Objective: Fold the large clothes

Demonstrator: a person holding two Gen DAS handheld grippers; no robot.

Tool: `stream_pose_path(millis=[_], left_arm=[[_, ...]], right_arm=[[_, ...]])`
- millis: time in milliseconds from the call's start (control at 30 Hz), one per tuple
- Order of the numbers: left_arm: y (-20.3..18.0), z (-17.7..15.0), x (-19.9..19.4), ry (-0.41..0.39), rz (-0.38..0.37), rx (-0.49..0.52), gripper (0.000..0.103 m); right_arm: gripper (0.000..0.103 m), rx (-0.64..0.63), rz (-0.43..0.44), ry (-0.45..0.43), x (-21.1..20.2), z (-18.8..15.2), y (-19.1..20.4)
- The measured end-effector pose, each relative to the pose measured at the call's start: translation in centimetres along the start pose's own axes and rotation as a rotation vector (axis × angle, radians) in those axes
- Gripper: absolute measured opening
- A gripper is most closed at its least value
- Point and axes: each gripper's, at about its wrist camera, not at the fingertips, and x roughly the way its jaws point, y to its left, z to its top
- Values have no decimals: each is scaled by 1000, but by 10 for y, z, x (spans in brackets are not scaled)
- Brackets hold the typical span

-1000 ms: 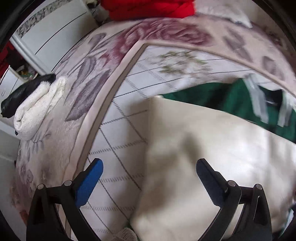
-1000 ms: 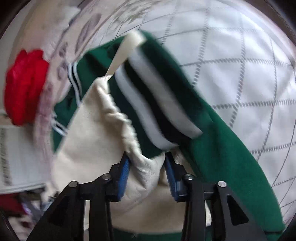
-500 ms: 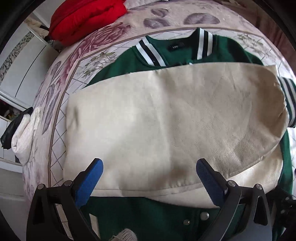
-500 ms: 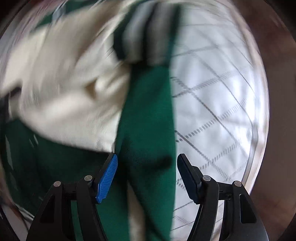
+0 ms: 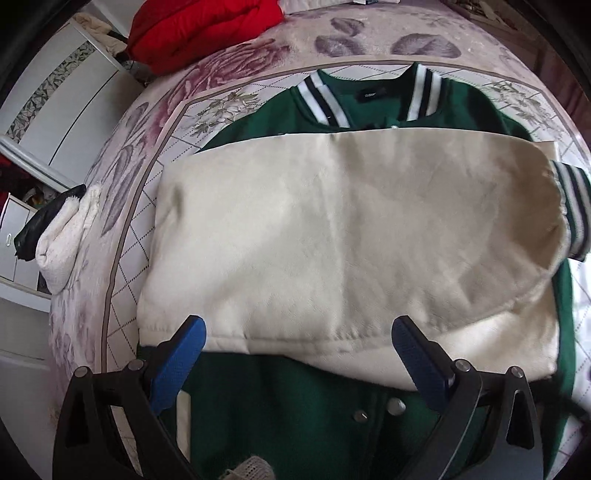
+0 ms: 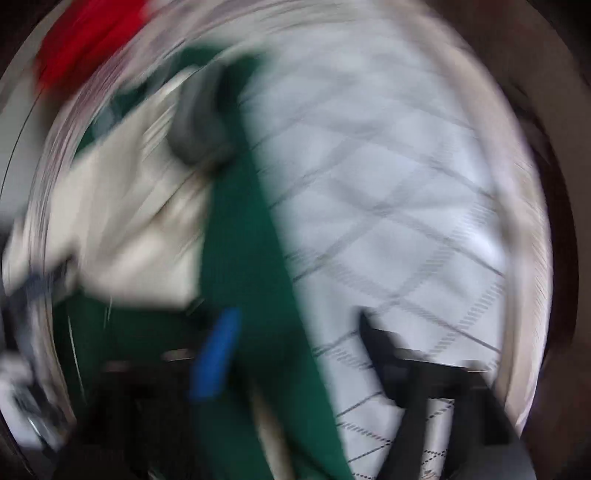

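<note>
Jacket [image 5: 332, 240] fills bed centre; bare bedspread [image 6: 388, 221] right; towel [image 5: 64, 243] left edge.

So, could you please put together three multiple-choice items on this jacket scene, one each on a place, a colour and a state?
1. Where does the cream sleeve lie?
A. Folded across the chest of the green jacket
B. Hanging off the bed's edge
C. Under the red garment

2. What colour is the bundle at the far edge of the bed?
A. Yellow
B. Red
C. Blue

3. What is the state of the left tool?
A. Shut on the sleeve
B. Shut on the collar
C. Open, holding nothing

Answers:
1 A: the sleeve spans the jacket from side to side below the striped collar.
2 B: it is bright red beyond the floral bedspread.
3 C: its blue fingers stand wide apart with no cloth between them.
</note>
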Motion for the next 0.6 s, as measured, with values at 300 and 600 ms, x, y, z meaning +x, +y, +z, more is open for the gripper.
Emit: stream_pose_path(millis=[300, 600], left_arm=[[-11, -24, -4, 22, 9, -22, 103], [-3, -28, 7, 58, 14, -60, 103]], right_arm=[[18, 250, 36, -80, 30, 21, -36], [31, 816, 348, -47, 44, -7, -155]])
